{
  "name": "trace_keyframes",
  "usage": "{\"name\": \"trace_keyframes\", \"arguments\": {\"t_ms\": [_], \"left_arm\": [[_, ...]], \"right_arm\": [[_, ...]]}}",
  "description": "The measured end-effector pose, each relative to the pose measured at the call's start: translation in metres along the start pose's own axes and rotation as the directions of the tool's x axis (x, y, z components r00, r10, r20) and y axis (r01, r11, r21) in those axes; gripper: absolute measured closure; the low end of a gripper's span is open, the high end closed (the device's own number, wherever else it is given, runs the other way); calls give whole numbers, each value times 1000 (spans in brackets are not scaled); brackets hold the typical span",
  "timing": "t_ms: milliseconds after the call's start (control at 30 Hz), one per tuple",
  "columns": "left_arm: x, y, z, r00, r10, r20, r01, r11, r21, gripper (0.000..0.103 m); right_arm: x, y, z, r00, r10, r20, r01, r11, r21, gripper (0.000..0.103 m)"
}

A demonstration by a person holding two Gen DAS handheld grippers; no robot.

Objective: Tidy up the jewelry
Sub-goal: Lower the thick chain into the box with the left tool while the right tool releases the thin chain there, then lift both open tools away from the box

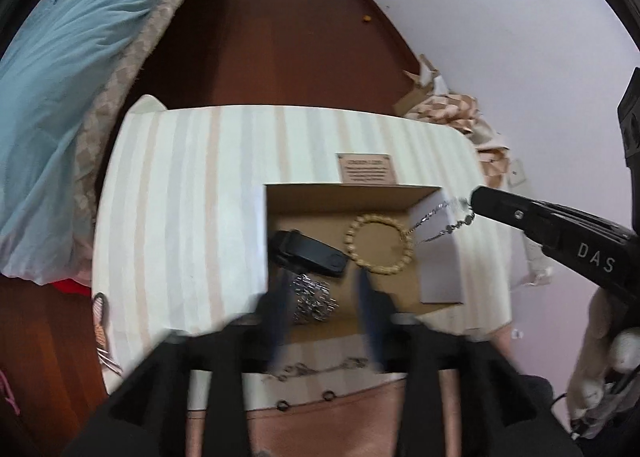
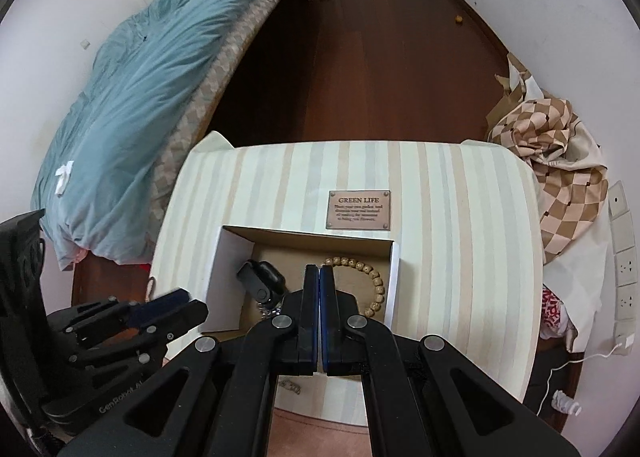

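Chain (image 1: 442, 219) dangles slantwise over box (image 1: 348, 191).

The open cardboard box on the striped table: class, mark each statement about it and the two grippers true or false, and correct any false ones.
1. A beige beaded bracelet lies inside the open cardboard box. True.
2. The right gripper is empty. False: its closed jaws pinch a thin silver chain that dangles at the box's right edge.
3. The left gripper has its fingers spread apart. True: nothing is pressed between them, and a silver link bracelet lies in the box below.
4. The box stands on bare wooden floor. False: it stands on a pale striped table.
5. A black watch-like band lies in the box left of the beaded bracelet. True.
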State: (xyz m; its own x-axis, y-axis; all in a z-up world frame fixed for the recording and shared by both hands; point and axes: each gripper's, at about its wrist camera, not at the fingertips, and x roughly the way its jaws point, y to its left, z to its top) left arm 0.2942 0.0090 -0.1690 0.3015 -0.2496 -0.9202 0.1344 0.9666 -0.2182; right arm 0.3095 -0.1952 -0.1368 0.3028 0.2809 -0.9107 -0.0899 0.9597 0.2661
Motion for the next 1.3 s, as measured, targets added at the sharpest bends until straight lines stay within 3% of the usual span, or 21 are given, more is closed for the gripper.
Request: {"name": "trace_keyframes", "arguments": {"t_ms": [33, 67, 200, 267, 333, 367, 467, 567, 800, 1033, 1300], "left_arm": [[0, 3, 1, 1000, 16, 12, -15, 1000, -8, 13], [0, 6, 1, 999, 32, 26, -32, 999, -15, 7], [0, 16, 3, 995, 93, 38, -91, 995, -46, 6], [-1, 18, 1, 989, 140, 48, -138, 989, -50, 3], [-4, 19, -1, 983, 170, 71, -166, 985, -49, 2], [-6, 18, -3, 979, 186, 85, -182, 982, -47, 2], [-8, 18, -10, 965, 234, 116, -230, 972, -46, 1], [-4, 16, -20, 954, 276, 116, -273, 961, -35, 0], [-1, 10, -44, 949, 296, 104, -295, 955, -27, 0], [-17, 0, -57, 940, 311, 141, -308, 950, -39, 0], [-63, -12, -75, 913, 343, 222, -332, 939, -86, 0]], "right_arm": [[3, -1, 1, 1000, 4, -7, -4, 1000, 4, 103], [5, -1, 2, 1000, 8, -22, -8, 1000, 3, 103], [18, -3, 1, 994, 5, -110, -3, 1000, 23, 96], [17, -5, -3, 994, -20, -106, 23, 999, 22, 63], [14, -7, -9, 994, -45, -96, 47, 999, 18, 40], [12, -8, -12, 994, -56, -90, 58, 998, 16, 33], [9, -7, -28, 986, -151, -67, 150, 989, -8, 26], [10, -4, -50, 966, -252, -49, 251, 968, -20, 8], [3, -6, -79, 948, -317, -14, 317, 948, 19, 8], [-16, -6, -93, 948, -318, 19, 317, 947, 45, 7], [-61, 7, -114, 935, -334, 116, 330, 942, 55, 7]]}}
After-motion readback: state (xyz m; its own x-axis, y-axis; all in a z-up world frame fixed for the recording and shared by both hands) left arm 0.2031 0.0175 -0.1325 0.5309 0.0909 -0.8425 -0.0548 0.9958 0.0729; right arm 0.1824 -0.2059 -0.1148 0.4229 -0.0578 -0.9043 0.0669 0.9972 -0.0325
